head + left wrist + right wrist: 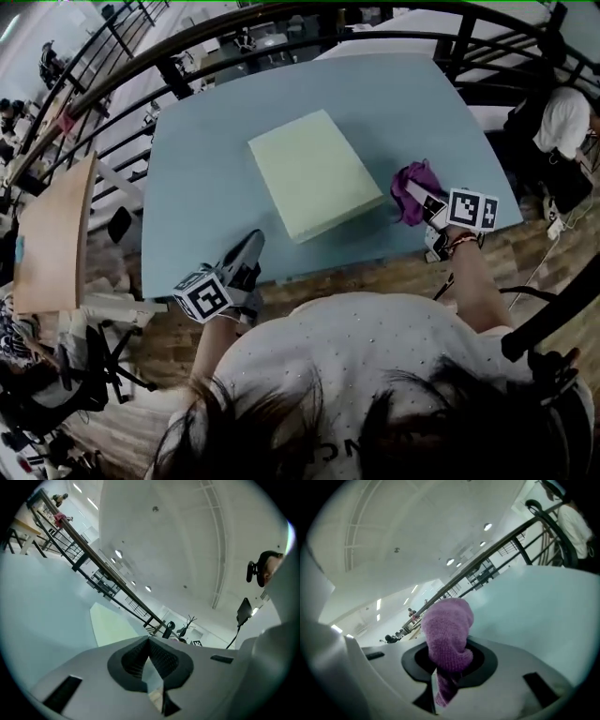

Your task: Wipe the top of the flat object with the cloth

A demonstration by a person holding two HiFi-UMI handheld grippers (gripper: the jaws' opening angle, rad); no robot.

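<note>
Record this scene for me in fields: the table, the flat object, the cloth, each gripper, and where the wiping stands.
table: light blue table
flat object: pale yellow-green slab, lying flat mid-table, top bare
cloth: purple cloth, bunched, off the slab's right corner, not on its top
right gripper: right gripper, shut on the cloth
left gripper: left gripper, shut, nothing between its jaws, at the table's near edge, apart from the slab
wiping: cloth not on the slab at this moment

Cloth [447, 634] fuzzy purple knit; flat object [315, 172] matt pale green; table [206, 178] smooth matt blue.
</note>
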